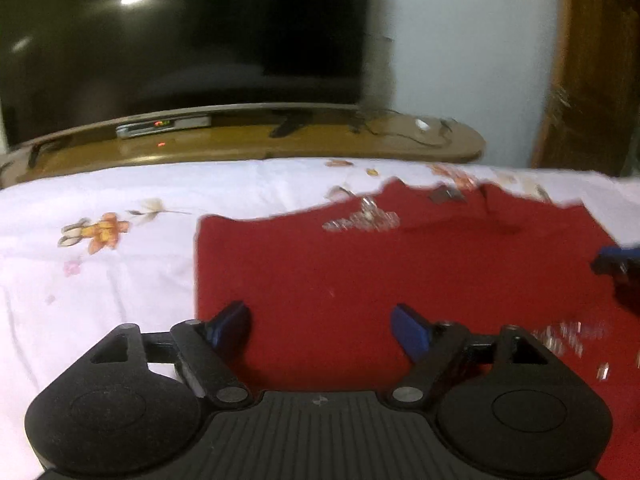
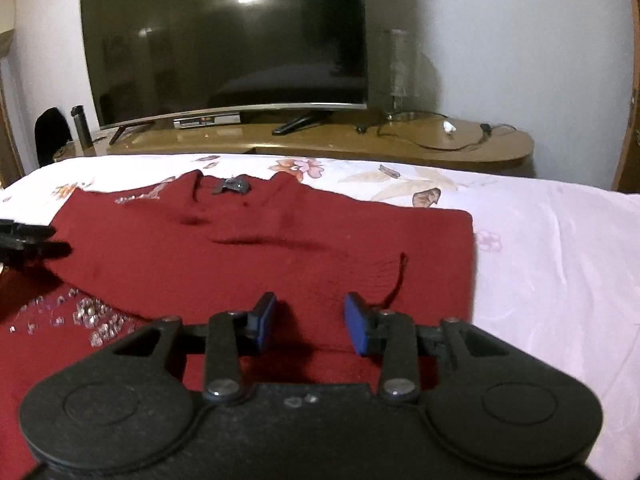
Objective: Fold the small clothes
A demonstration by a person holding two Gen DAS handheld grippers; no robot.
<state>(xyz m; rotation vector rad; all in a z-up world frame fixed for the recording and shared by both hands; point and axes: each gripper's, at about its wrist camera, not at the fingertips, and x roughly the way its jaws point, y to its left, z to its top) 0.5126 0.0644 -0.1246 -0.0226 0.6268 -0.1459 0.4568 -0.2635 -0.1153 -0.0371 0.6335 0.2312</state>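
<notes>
Nearest my cameras is the red sweater (image 2: 256, 248), flat on the bed (image 2: 552, 264), its near part running under both grippers. My left gripper (image 1: 322, 330) has jaws wide apart, nothing between the pads, hanging over the sweater's left part near the left folded edge. My right gripper (image 2: 310, 322) has jaws partly apart, also empty, over the near right part of the sweater; I see bare knit between the pads and can't tell if the tips touch it. A loose yarn thread (image 2: 396, 280) trails just beside the right pad. The collar with its dark bow (image 2: 234, 186) points toward the far edge of the bed, by the TV stand (image 2: 360, 144) and TV (image 2: 224, 40). Progress as I read it: both sides look folded in, left and right edges are straight and the sleeves seem tucked across the body, with a folded layer lying over the sequin patch (image 2: 92, 316) near the left. Creases remain across the chest. What's left, I judge: grab the near hem at both corners, fold it up toward the collar, then smooth. Nothing is gripped yet. The left view is blurred, so details there are soft.
</notes>
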